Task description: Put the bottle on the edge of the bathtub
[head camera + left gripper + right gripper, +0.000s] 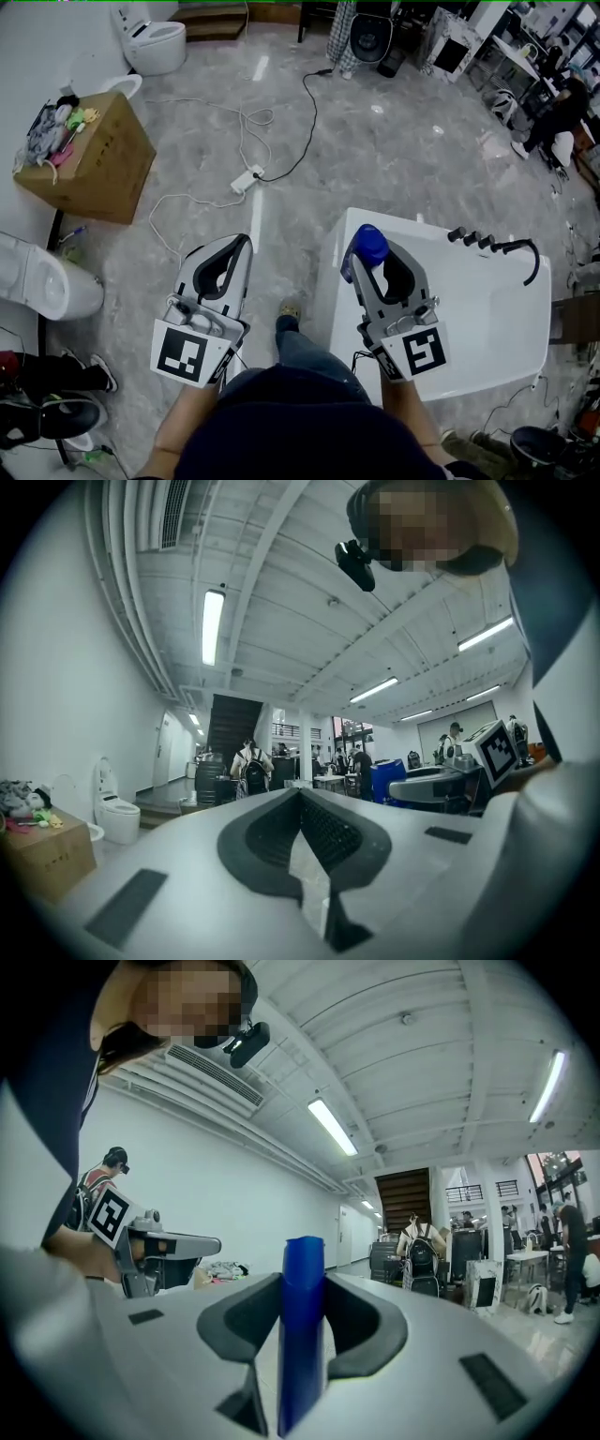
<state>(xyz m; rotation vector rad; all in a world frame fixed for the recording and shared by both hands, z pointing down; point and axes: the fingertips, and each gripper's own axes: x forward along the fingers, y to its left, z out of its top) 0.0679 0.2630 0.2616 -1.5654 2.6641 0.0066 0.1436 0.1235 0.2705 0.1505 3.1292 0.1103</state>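
Left gripper (234,253): held over the floor (281,141); its fingers are pressed together at the tips, and nothing is seen between them.

Right gripper (373,258): its fingers are spread to the width of the blue bottle (369,245) and pinch it from both sides.

Bottle: clamped between the right fingers, with its rounded top reaching past the fingertips. Whether its base touches anything cannot be told.

Bathtub (487,309): the white tub lies under and ahead of the right fingers. Its near left corner is directly below them and its basin is to their right.

Faucet (497,246): a black fitting is mounted on the far edge, well right of the right fingers.

Step in hand: the bottle is judged to be carried over the tub edge, with the set-down not yet done.

How it is done well: the bottle should be kept upright and lowered onto the flat band of the edge, not onto the slope toward the basin. The fingers should be parted only once the base is felt to rest fully.

Risk: a release too near the outer lip could let the bottle tip to the floor.
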